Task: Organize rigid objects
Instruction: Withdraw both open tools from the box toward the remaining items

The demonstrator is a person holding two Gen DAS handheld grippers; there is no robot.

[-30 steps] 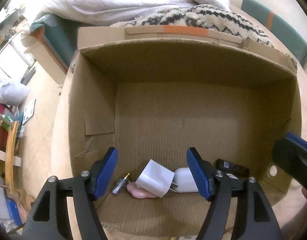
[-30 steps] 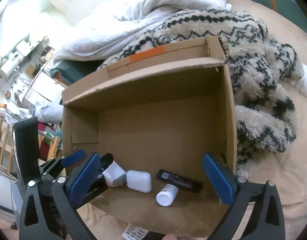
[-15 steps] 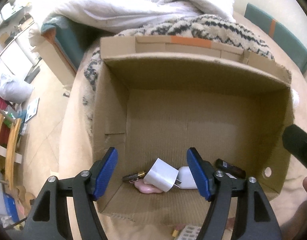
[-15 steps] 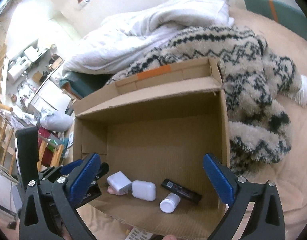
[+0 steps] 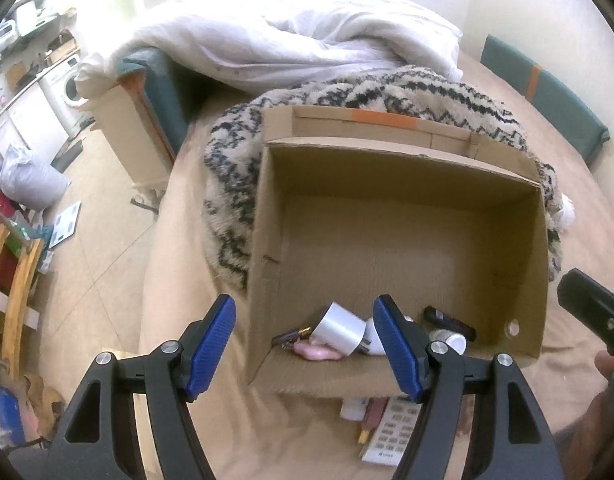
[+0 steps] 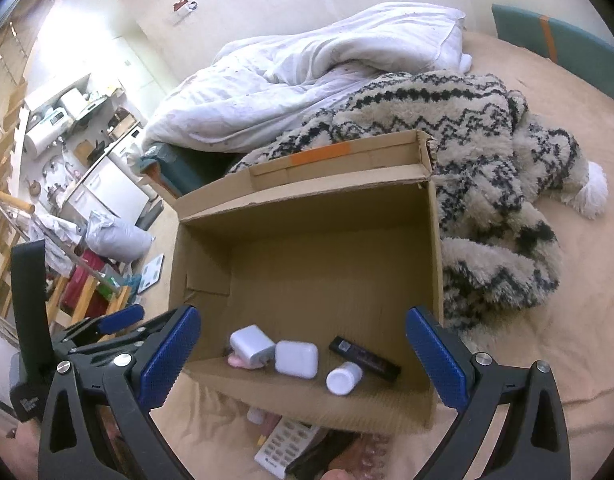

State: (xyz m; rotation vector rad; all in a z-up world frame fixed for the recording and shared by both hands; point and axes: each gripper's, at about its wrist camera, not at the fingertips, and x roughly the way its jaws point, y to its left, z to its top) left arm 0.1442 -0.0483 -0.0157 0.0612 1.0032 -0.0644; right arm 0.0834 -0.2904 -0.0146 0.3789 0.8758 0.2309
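Both the left gripper and the right gripper hang empty with jaws spread wide above the near end of an open cardboard box on the bed. Along the box's near wall lie a white charger, a white case, a small white bottle and a black stick-shaped item. A remote lies on the bed just outside that wall.

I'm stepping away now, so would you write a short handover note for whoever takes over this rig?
Left gripper: open, empty, above the box's near left corner.
Right gripper: open, empty, over the box's near edge.
In the cardboard box, along the near wall: white charger, white case, white bottle, black bar, pink item.
Left to do: the remote and small items beside it on the bed, in front of the box.
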